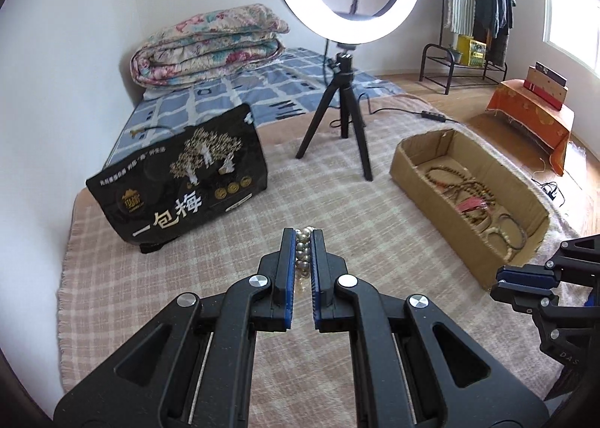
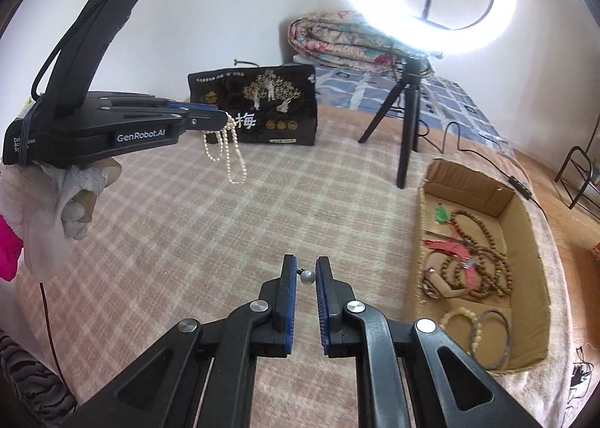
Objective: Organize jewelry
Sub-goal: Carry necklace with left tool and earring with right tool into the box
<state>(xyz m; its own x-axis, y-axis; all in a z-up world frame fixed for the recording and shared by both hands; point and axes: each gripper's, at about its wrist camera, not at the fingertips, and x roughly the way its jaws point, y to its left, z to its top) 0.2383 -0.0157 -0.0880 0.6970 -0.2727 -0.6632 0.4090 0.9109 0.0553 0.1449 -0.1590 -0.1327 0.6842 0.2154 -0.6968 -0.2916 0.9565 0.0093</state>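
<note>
The work is laid out on a bed covered by a pink checked blanket (image 2: 180,240). No loose jewelry is seen on the bare blanket between the grippers and the box in either view, so little appears to be left outside the box apart from what is being carried; the blanket close under the grippers is hidden.

A cardboard box (image 2: 540,240) lies along the right edge of the blanket, open at the top. Several pieces have already been gathered in it: long strands of brown wooden beads (image 2: 487,240), a red tassel, a pale bead bracelet and a dark bangle at the near end. That part of the task is judged done.

A black printed bag (image 2: 262,105) stands near the far left corner of the blanket, with a ring light on its tripod (image 2: 407,120) set toward the far edge.

The left gripper (image 2: 227,120) is clamped on a pearl necklace (image 2: 230,150), whose loops hang free above the blanket, well apart from the box; in the left wrist view the pearls are seen pinched between the pads.

The right gripper (image 2: 305,276) is closed almost fully on a small grey pearl earring (image 2: 306,277), held between its fingers above the blanket, left of the box.

Both held pieces have yet to be placed in the box, which is judged the remaining work.
</note>
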